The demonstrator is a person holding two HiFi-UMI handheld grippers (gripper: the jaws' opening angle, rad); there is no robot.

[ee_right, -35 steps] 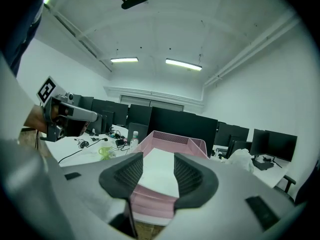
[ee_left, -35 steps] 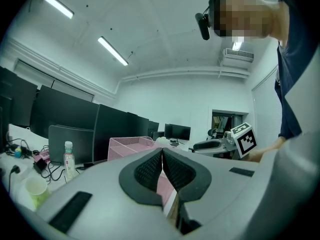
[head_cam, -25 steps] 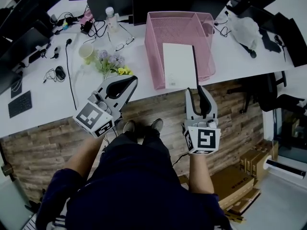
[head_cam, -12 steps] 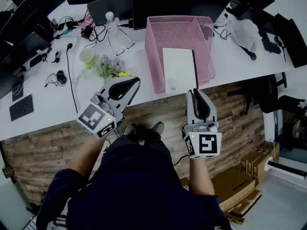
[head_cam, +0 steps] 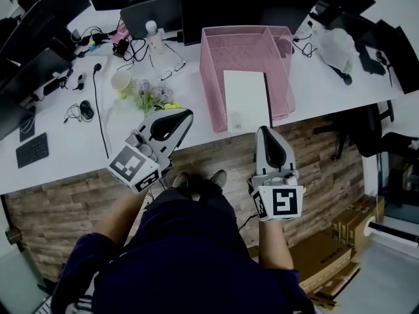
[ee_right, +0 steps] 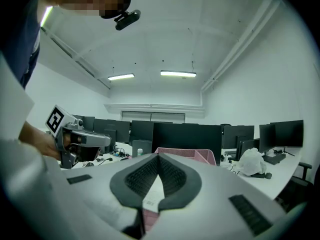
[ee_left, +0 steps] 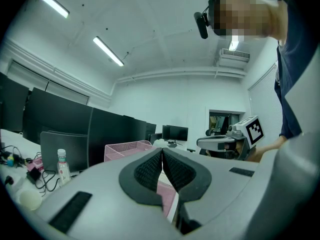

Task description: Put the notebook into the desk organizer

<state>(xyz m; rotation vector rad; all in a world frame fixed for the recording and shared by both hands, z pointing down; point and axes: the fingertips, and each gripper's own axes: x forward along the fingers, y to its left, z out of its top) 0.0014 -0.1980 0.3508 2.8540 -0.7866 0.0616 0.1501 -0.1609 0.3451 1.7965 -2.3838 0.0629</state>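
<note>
White flat notebook (head_cam: pixel 245 100) lies inside pink wire-mesh desk organizer (head_cam: pixel 211 77) at white desk (head_cam: pixel 65 156) near edge; placement looks done. Right gripper (head_cam: pixel 265 131) jaws just closed on nothing; left gripper (head_cam: pixel 185 114) jaws together, empty. Next: likely only retreat.

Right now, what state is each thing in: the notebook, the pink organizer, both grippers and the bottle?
notebook: closed, lying flat inside the desk organizer.
desk organizer: standing on the desk, holding the notebook.
left gripper: jaws shut, nothing between them.
right gripper: jaws have just closed, shut on nothing.
bottle: upright, cap on.
</note>
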